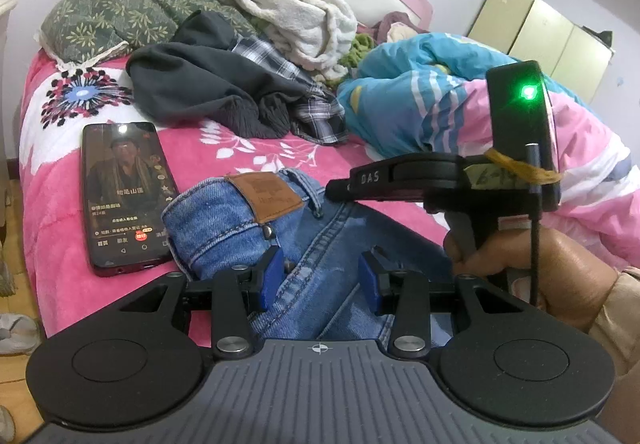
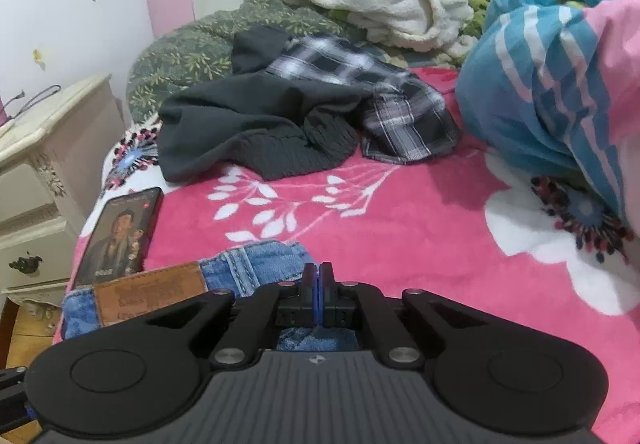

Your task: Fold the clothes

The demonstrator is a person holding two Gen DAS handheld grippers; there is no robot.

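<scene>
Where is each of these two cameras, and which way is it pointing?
Left wrist: sits on the left gripper, facing across the bed over the jeans; the right gripper and the hand holding it show.
Right wrist: sits on the right gripper, jaws together, facing the headboard end.
Both share the jeans, phone, dark garment and pink blanket.
</scene>
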